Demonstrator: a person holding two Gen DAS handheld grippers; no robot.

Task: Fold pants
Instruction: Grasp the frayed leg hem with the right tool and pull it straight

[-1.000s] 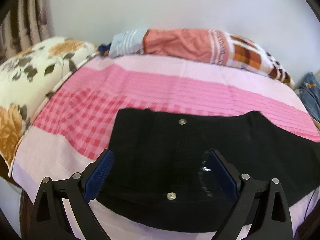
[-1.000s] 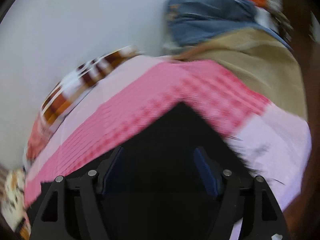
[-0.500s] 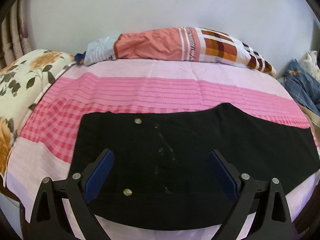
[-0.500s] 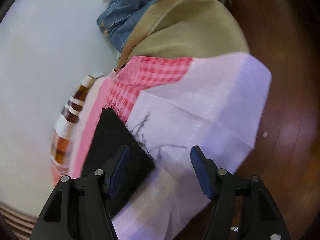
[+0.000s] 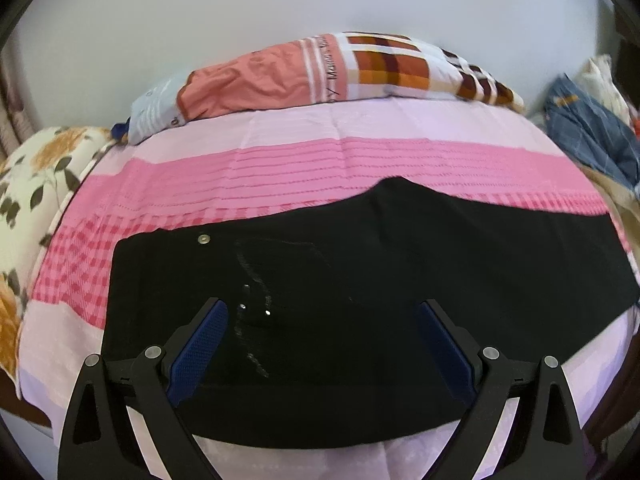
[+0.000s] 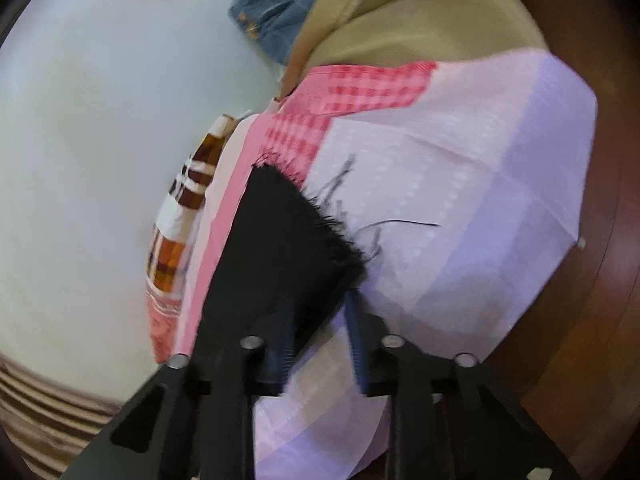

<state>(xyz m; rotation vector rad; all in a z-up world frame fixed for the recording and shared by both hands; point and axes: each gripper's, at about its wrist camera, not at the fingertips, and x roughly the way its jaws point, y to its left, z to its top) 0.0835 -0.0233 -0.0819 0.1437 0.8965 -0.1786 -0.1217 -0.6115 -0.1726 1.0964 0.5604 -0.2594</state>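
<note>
Pink and lilac bedding (image 5: 288,184) covered the bed, woven in stripes and a checked band, with a plain pale wall (image 5: 280,12) behind. From the left wrist view the black pants (image 5: 360,264) lay spread flat across the cover, waist to the left with a metal button (image 5: 204,239) showing, and a rolled quilt (image 5: 320,72) of orange and plaid sat at the far edge beside a floral pillow (image 5: 36,184). The left gripper (image 5: 322,344) hovered over the dark cloth, its blue ribbed pads spread wide, gripping nothing. Only the right wrist view, blurred, showed the frayed hem (image 6: 320,216) of the leg with loose threads on the lilac sheet, and the dark wooden floor (image 6: 608,240). The right gripper (image 6: 320,340) was closing there, its jaws nearly together, with the hem corner between them; I couldn't tell whether the pads pressed it yet.
</note>
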